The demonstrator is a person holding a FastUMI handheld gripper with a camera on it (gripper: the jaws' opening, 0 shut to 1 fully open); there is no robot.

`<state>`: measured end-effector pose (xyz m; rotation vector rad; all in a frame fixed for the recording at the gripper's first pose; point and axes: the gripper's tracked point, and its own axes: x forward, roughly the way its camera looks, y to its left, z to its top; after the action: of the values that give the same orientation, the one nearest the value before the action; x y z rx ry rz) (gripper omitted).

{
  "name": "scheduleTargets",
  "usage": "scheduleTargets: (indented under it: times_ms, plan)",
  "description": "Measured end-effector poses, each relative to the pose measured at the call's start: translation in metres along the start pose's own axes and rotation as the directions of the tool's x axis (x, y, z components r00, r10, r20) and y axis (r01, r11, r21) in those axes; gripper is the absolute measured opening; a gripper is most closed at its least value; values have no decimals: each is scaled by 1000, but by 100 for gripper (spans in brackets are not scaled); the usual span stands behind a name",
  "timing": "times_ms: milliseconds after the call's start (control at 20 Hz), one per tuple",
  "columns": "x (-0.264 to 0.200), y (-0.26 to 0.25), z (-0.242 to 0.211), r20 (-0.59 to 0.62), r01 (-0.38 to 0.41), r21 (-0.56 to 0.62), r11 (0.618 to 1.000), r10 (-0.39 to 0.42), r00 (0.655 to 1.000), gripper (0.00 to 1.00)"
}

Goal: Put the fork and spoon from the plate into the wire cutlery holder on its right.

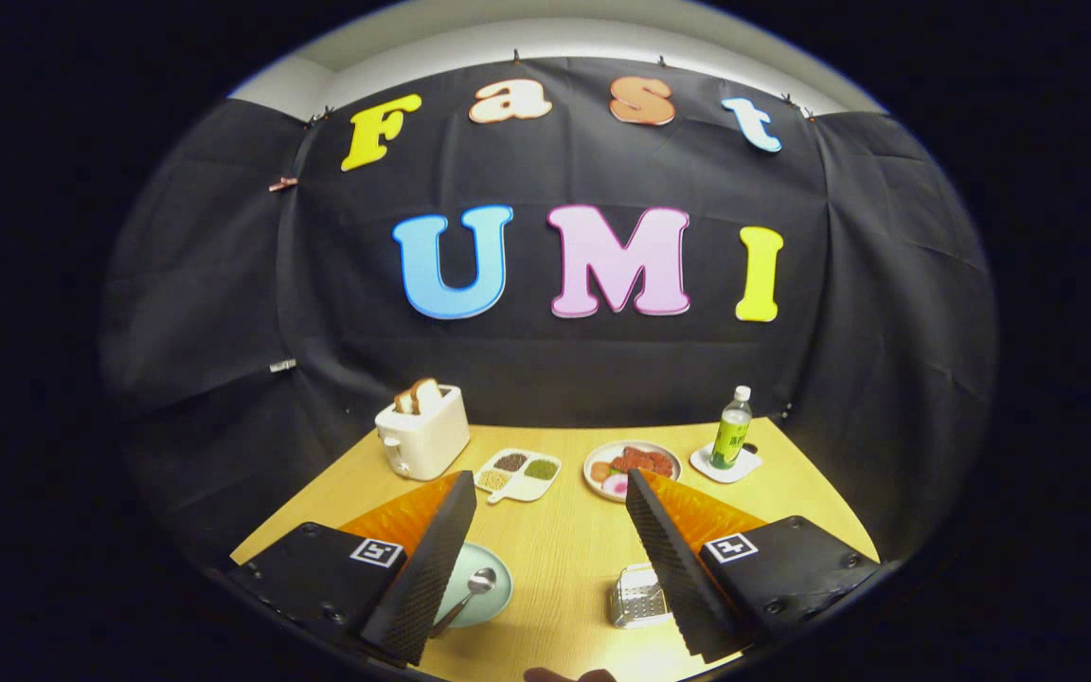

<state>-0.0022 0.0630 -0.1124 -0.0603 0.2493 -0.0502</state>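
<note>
Gripper view: with the claw spread open above the desk, lower it onto the spoon on the plate, left of the wire cutlery holder.

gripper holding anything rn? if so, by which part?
Nothing held. The gripper is open above the table; the spoon lies on the plate.

The left finger hides part of the plate; the fork is unseen.
</note>
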Motion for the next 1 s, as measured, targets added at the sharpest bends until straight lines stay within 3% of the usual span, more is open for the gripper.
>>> scheduleTargets:
  times_ms: [150, 250, 550, 850, 900, 1000]
  plan:
    - [17, 19, -44, -133, -42, -50, 998, 34, 990, 99]
    - [27, 35, -82, -254, -80, -57, 995, 63, 965, 99]
    - [43, 77, -177, -541, -178, -66, 982, 115, 833, 99]
    - [57, 98, -235, -694, -149, 47, 988, 140, 706, 99]
    - [59, 100, -241, -707, -141, 59, 988, 141, 693, 100]
    - [66, 102, -244, -704, -136, 48, 989, 131, 699, 99]
